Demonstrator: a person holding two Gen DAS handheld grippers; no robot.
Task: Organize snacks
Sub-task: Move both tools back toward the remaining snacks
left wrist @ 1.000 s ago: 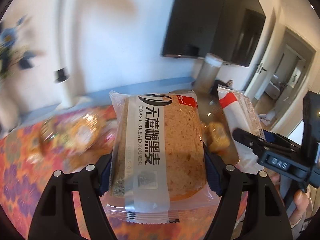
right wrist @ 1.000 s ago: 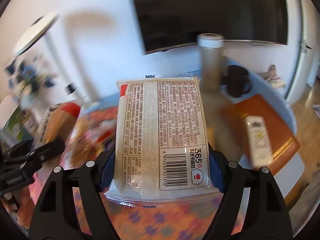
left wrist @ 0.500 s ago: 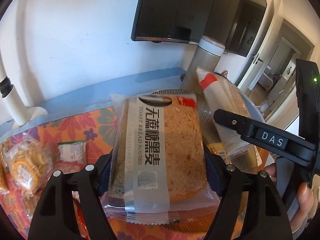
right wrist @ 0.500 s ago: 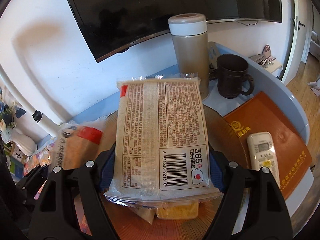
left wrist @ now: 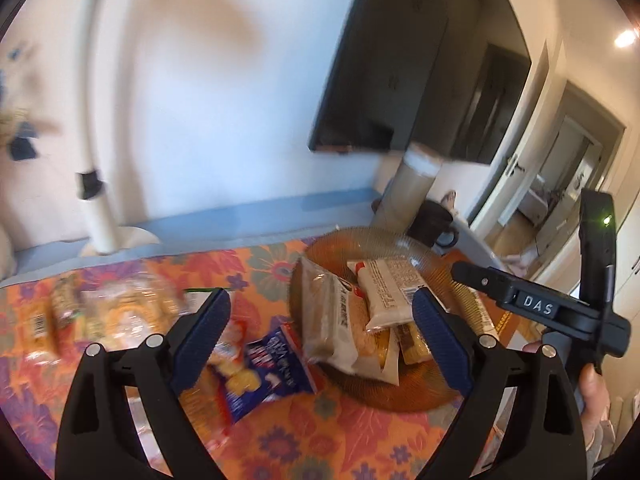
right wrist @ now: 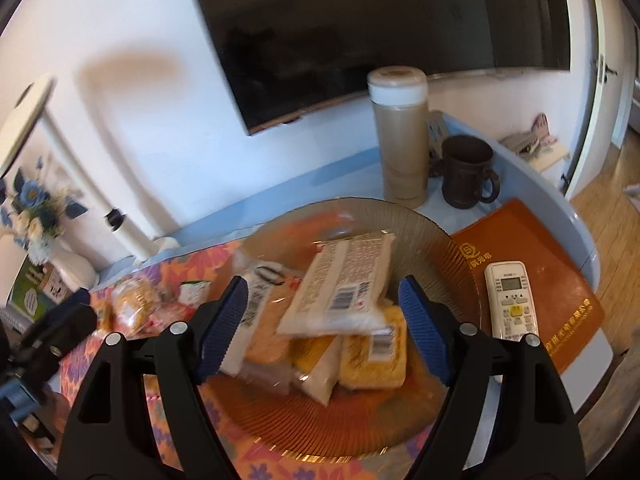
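Two snack packs lie in the ribbed amber glass plate (right wrist: 452, 248) on the flower-patterned tabletop (left wrist: 360, 440), atop smaller yellow packets (right wrist: 374, 354). In the left wrist view, going left to right: blurred loose snacks (left wrist: 116, 312) sit at the left of the tabletop, then a blue biscuit pack (left wrist: 266, 368) lies just beside the plate's left rim. The left hand-held gripper (left wrist: 320, 336) is above it, its jaws opening with nothing between them. Next comes the toast bread pack (left wrist: 328, 320), leaning on its side at the plate's left, long axis running from near to far. Just right of it the white printed pack (right wrist: 340, 284) rests on top of the pile, barcode up, long axis slanting from near left to far right. The right hand-held gripper (right wrist: 320, 320) hangs over it, jaws apart and clear of the pack. Beyond the plate stand a thermos (right wrist: 400, 140) and a dark mug (right wrist: 466, 172); a remote (right wrist: 512, 300) lies on an orange folder (right wrist: 560, 280) at the right.
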